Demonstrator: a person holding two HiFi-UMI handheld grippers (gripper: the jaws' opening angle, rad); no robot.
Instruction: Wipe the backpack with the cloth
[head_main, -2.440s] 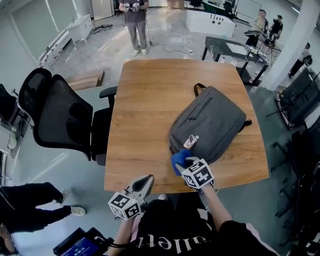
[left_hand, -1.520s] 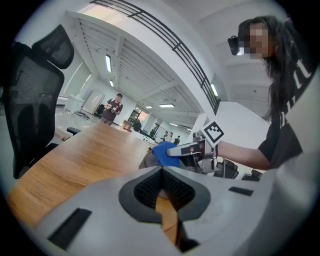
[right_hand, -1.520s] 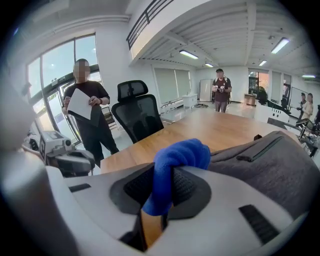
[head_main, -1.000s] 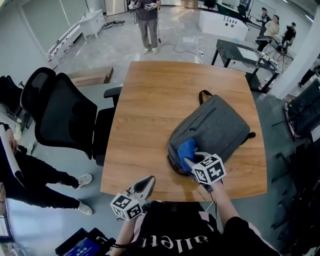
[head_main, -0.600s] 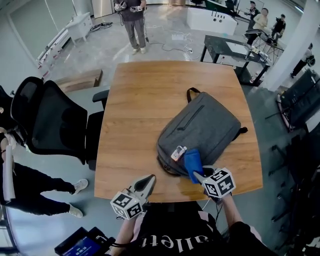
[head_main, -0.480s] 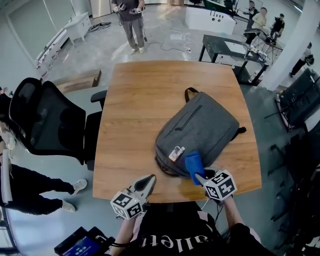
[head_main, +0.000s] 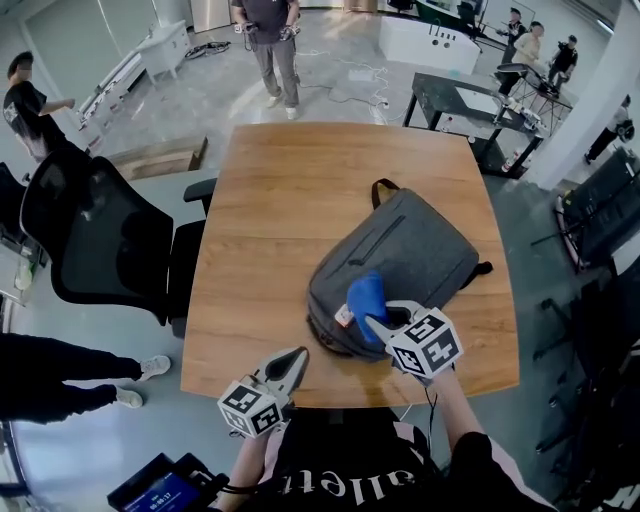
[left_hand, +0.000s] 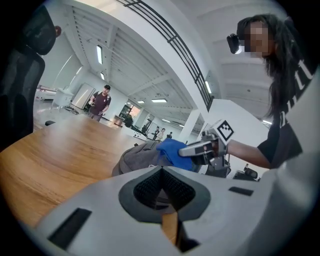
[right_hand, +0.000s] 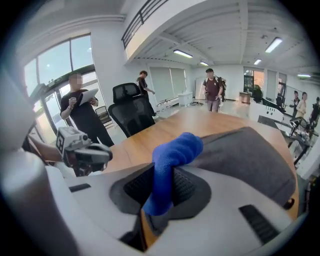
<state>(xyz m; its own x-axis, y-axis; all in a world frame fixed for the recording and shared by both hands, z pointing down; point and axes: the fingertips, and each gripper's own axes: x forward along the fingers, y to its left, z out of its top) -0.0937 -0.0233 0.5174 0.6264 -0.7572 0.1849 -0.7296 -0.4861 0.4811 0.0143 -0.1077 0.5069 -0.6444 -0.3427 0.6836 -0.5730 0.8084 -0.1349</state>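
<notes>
**Blue cloth held at the backpack's near end**

The wooden table (head_main: 300, 200) spreads ahead of both claws. The grey backpack (head_main: 420, 250) lies just ahead of the right claw (head_main: 380, 320), which pinches the blue cloth (head_main: 365, 297) over its near end. The left claw (head_main: 290, 362), pressed together and empty, hovers to the right claw's left.

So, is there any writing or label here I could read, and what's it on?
No text reads clearly.
Tag on the backpack: too small to read.
Person's black shirt: white letters, cut off, unreadable.
Marker cube: square patterns only, no words.
</notes>
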